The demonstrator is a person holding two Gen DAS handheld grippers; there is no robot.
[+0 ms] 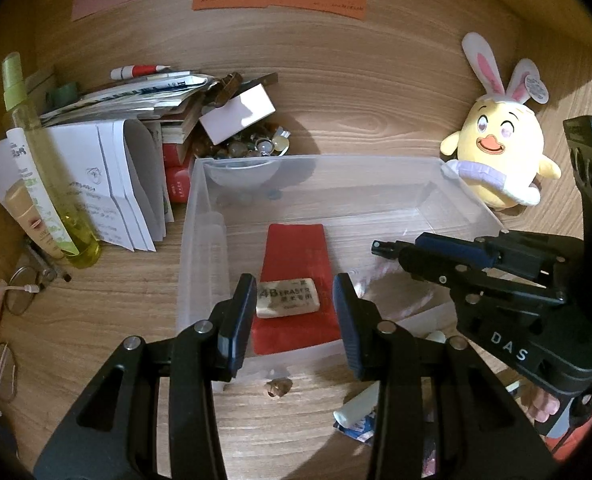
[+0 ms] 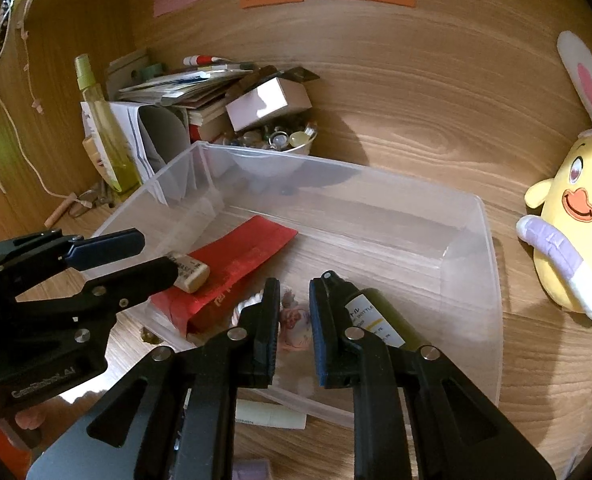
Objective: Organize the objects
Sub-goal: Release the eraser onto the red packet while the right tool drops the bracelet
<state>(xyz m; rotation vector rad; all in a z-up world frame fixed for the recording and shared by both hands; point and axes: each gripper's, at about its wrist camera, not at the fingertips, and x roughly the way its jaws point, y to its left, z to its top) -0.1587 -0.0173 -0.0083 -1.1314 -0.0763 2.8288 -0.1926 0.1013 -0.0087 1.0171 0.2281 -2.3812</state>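
Observation:
A clear plastic bin stands on the wooden desk. Inside lie a red packet with a white eraser on top, a small pink figure and a dark green bottle. My left gripper is open over the bin's near wall, its jaws either side of the eraser; it also shows in the right wrist view. My right gripper is open and empty above the pink figure, the bottle just right of its right finger. It also shows in the left wrist view.
A yellow plush chick sits right of the bin. Papers, books, a white box and a bowl of beads stand behind it. A green spray bottle and glasses are at left. A white tube lies before the bin.

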